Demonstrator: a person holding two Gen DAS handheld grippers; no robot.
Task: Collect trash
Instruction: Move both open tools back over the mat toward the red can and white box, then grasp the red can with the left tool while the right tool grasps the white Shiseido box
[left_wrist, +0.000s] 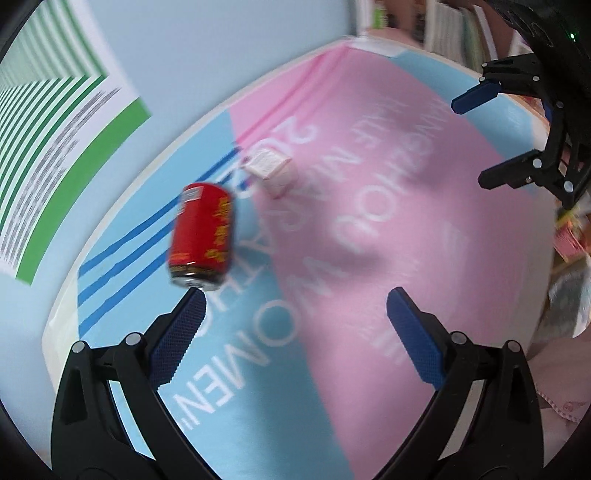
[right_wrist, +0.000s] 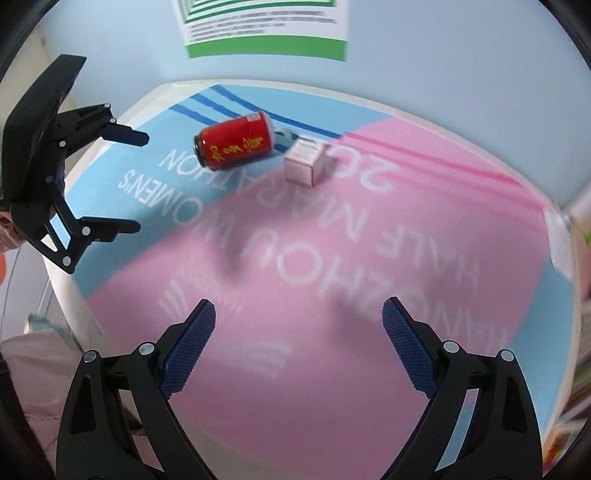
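A red drink can (left_wrist: 202, 235) with yellow lettering lies on its side on the pink and blue cloth; in the right wrist view the red can (right_wrist: 235, 140) is toward the back. Beside it sits a small pale pink carton (left_wrist: 269, 170), also the carton (right_wrist: 305, 164). My left gripper (left_wrist: 295, 314) is open, its left fingertip just short of the can's end, nothing held. My right gripper (right_wrist: 299, 321) is open over the pink area, well short of both items. Each gripper shows in the other's view: the right gripper (left_wrist: 476, 140) and the left gripper (right_wrist: 138, 182).
The round table (right_wrist: 122, 107) is covered by a pink and blue banner cloth (left_wrist: 388, 229) with white lettering. A green-striped poster (right_wrist: 266, 26) hangs on the pale blue wall behind. Shelves with books (left_wrist: 454, 29) stand off to one side.
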